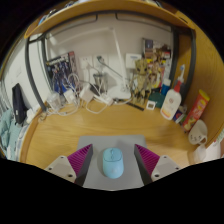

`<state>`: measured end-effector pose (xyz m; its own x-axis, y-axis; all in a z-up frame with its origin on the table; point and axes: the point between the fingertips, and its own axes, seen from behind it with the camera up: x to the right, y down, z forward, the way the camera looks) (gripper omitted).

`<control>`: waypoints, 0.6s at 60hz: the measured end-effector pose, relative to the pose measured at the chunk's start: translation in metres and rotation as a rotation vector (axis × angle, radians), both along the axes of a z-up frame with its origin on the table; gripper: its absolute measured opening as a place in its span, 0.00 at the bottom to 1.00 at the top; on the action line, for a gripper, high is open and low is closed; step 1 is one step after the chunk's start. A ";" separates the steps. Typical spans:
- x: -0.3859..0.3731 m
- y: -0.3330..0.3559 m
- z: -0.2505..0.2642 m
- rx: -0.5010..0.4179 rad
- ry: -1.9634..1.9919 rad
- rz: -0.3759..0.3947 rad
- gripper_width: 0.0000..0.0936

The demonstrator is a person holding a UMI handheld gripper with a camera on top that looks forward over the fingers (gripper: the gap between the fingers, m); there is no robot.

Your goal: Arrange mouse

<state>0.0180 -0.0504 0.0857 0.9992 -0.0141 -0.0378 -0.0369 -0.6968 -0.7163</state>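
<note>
Resting between the open gripper [112, 163], mouse [112, 163] on mat [112, 143], clutter beyond indistinct.

The gripper [112, 163] carried two pale grey fingers, each faced inside with a magenta-pink triangular pad [80, 158]; their outer edges looked dark, perhaps black, though blurred.
</note>
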 end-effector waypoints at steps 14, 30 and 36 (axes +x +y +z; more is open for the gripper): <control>0.015 -0.048 0.113 0.099 0.003 0.003 0.87; 0.032 -0.107 0.165 0.144 0.010 0.027 0.87; 0.039 -0.122 0.173 0.161 0.002 0.035 0.87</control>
<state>0.0573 -0.1729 0.2591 0.9989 0.0275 -0.0384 -0.0157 -0.5740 -0.8187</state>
